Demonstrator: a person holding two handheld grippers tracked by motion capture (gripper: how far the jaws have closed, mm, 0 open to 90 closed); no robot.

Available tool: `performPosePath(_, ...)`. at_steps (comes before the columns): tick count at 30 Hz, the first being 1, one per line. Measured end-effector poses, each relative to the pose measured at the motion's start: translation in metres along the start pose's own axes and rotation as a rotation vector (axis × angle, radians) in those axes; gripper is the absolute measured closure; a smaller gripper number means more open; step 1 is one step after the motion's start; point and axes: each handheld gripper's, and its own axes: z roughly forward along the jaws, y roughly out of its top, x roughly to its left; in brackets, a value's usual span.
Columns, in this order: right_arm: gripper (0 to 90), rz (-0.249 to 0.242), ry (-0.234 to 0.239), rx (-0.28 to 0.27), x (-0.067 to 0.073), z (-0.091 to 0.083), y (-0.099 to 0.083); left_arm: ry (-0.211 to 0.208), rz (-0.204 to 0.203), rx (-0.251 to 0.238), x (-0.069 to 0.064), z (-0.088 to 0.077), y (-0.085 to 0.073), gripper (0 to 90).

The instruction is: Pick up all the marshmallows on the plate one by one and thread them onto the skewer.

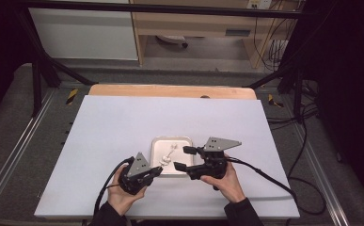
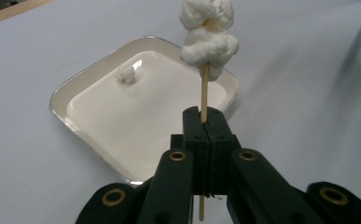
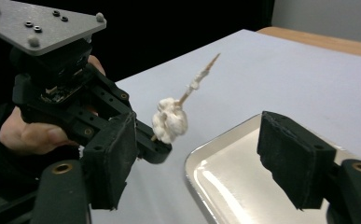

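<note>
Left gripper view, bottom centre: your left gripper (image 2: 205, 125) has its jaws pressed together on the skewer (image 2: 204, 95), which rises straight up the frame out of the pinch, with the white lump (image 2: 209, 39) threaded on it near the top edge. Behind the stick, at centre left, the tray (image 2: 71, 86) sits on the table (image 2: 304, 88) with a small white bit (image 2: 127, 73) lying in it. In the right gripper view your right gripper (image 3: 201, 158) stands with its pads (image 3: 115, 156) spread and nothing between them; the skewer's long axis slants from the left gripper's tip at centre up toward the upper middle of the frame, the lump low on the stick, the bare point beyond it. So the lump lies ahead of and a little left of your open right jaws, across the tray's near rim. In the high view both grippers meet at the tray's lower edge, the right one nearer the lump's free side, so any pull along the stick would likely fall to it.
</note>
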Motion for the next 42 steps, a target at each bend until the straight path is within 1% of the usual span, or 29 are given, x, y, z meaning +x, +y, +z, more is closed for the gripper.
performPosePath(1, 24.9, -0.003, -0.01, 0.006, -0.001, -0.001, 0.0, 0.004, -0.003, -0.003, 0.001, -0.002, -0.001, 89.2)
performPosePath(4, 19.8, -0.019, -0.066, 0.049, -0.005, 0.002, -0.003, 0.015, -0.008, -0.011, 0.003, -0.005, -0.001, 89.1)
performPosePath(7, 18.8, -0.025, -0.106, 0.077, -0.01, 0.01, -0.007, 0.02, -0.015, -0.012, 0.006, -0.006, -0.002, 89.1)
performPosePath(10, 21.5, -0.028, -0.167, 0.111, -0.02, 0.021, -0.011, 0.028, -0.019, -0.012, 0.008, -0.008, -0.003, 89.1)
performPosePath(13, 28.0, -0.024, -0.196, 0.145, -0.031, 0.032, -0.014, 0.034, -0.032, -0.015, 0.012, -0.01, -0.006, 89.1)
performPosePath(15, 32.1, -0.031, -0.213, 0.179, -0.038, 0.041, -0.016, 0.039, -0.033, -0.013, 0.013, -0.011, -0.007, 89.1)
performPosePath(17, 38.1, -0.04, -0.22, 0.214, -0.044, 0.05, -0.017, 0.041, -0.038, -0.014, 0.015, -0.011, -0.008, 89.0)
performPosePath(18, 39.4, -0.044, -0.223, 0.226, -0.047, 0.054, -0.017, 0.042, -0.039, -0.015, 0.015, -0.012, -0.008, 89.1)
performPosePath(20, 43.8, -0.043, -0.239, 0.243, -0.054, 0.062, -0.016, 0.042, -0.04, -0.015, 0.016, -0.013, -0.008, 89.0)
performPosePath(22, 47.6, -0.033, -0.247, 0.254, -0.06, 0.069, -0.016, 0.042, -0.043, -0.015, 0.016, -0.013, -0.009, 89.0)
performPosePath(23, 49.5, -0.037, -0.25, 0.26, -0.063, 0.072, -0.016, 0.042, -0.043, -0.013, 0.017, -0.013, -0.009, 89.0)
performPosePath(26, 52.4, -0.041, -0.259, 0.29, -0.071, 0.086, -0.016, 0.041, -0.044, -0.01, 0.017, -0.012, -0.009, 89.1)
performPosePath(30, 55.0, -0.043, -0.264, 0.32, -0.078, 0.1, -0.017, 0.038, -0.052, -0.011, 0.018, -0.012, -0.01, 89.1)
performPosePath(32, 56.7, -0.04, -0.263, 0.331, -0.08, 0.104, -0.019, 0.04, -0.052, -0.013, 0.019, -0.012, -0.009, 89.0)
performPosePath(33, 58.0, -0.048, -0.265, 0.344, -0.081, 0.106, -0.021, 0.04, -0.055, -0.013, 0.019, -0.012, -0.009, 89.1)
performPosePath(36, 66.5, -0.06, -0.264, 0.375, -0.082, 0.107, -0.024, 0.038, -0.054, -0.011, 0.018, -0.012, -0.009, 89.1)
performPosePath(37, 69.5, -0.062, -0.268, 0.379, -0.082, 0.108, -0.025, 0.038, -0.052, -0.01, 0.018, -0.012, -0.009, 89.0)
performPosePath(38, 71.5, -0.075, -0.269, 0.384, -0.082, 0.107, -0.026, 0.037, -0.052, -0.01, 0.018, -0.012, -0.009, 89.0)
performPosePath(40, 73.7, -0.071, -0.265, 0.384, -0.082, 0.107, -0.026, 0.038, -0.054, -0.01, 0.018, -0.011, -0.009, 89.1)
performPosePath(41, 74.7, -0.06, -0.264, 0.385, -0.081, 0.107, -0.025, 0.037, -0.052, -0.009, 0.018, -0.012, -0.009, 89.1)
performPosePath(42, 75.4, -0.063, -0.263, 0.382, -0.081, 0.107, -0.025, 0.037, -0.052, -0.009, 0.018, -0.012, -0.009, 89.1)
